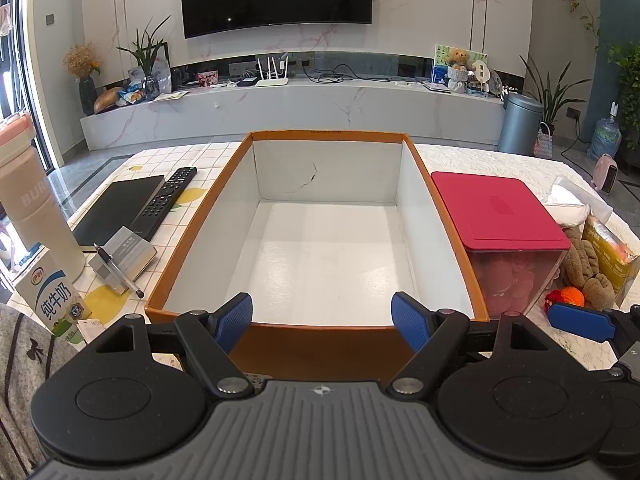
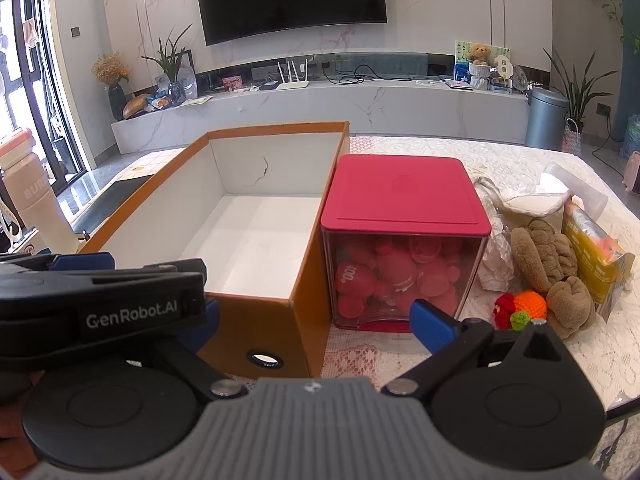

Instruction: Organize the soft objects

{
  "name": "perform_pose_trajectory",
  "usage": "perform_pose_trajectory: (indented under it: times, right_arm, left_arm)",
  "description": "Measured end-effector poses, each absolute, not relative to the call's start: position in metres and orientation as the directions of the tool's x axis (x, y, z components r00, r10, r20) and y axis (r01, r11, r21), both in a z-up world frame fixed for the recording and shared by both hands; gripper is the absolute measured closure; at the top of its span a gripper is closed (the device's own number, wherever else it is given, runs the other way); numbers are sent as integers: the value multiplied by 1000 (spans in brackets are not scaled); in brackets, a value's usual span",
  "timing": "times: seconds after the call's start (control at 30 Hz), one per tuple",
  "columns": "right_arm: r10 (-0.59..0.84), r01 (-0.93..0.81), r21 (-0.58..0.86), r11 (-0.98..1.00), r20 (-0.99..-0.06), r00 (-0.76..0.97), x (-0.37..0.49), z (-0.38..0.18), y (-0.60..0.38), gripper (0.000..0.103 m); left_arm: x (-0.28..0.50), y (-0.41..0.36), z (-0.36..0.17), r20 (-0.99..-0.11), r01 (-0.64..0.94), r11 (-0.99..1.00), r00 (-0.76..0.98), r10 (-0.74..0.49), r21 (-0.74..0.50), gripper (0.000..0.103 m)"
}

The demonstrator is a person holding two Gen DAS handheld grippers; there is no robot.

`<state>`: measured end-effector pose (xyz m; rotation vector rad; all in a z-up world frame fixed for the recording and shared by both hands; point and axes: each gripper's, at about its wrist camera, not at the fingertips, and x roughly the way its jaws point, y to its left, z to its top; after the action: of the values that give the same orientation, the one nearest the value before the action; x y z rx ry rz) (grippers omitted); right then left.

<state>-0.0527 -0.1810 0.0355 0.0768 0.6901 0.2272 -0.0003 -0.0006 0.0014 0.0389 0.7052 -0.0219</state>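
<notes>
Left of the orange cardboard box (image 1: 280, 332): a black notebook (image 1: 120, 208), a black TV remote (image 1: 168, 200) just beside it, a grey block (image 1: 124, 256) with a pen (image 1: 118, 272) lying across it, a tall beige bottle (image 1: 28, 216) and a milk carton (image 1: 54, 304) at the near corner. Pressed against the box's right wall: a clear container with a red lid (image 2: 404, 196), packed with red rounded pieces behind its clear front. Standing directly between the box and the soft things, that container. Right of it, on the lace tablecloth (image 2: 608, 352): crumpled clear plastic (image 2: 496, 264), a brown plush toy (image 2: 556, 272), a small crocheted toy in red, orange and green (image 2: 520, 308) touching the plush's near side, a yellow packet (image 2: 596, 260) just beyond, and a white pad (image 2: 536, 200) farther back.

Inside the box: only white walls and a white floor, with a crack on the far wall and a round hole low in the near outer face.

Left gripper (image 1: 322, 316) poised at the box's near rim, blue pads well apart, nothing between them. Right gripper (image 2: 316, 320) low in front of the box's near right corner and the red-lidded container, pads spread wide, nothing held; its left pad largely hidden in the right wrist view behind the left gripper's black body. Soft toys just to the right of the right gripper's right pad (image 2: 432, 324), untouched.

Behind the table (image 1: 192, 152): a marble ledge with a teddy bear, a router and plants, under a wall-mounted TV.
</notes>
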Motion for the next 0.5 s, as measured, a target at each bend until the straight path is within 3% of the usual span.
perform_pose_trajectory:
  times: [0.5]
  right_arm:
    - [228, -183, 136, 974, -622, 750, -53, 35, -182, 3]
  left_arm:
    - [-2, 3, 3, -646, 27, 999, 763, 1, 33, 10]
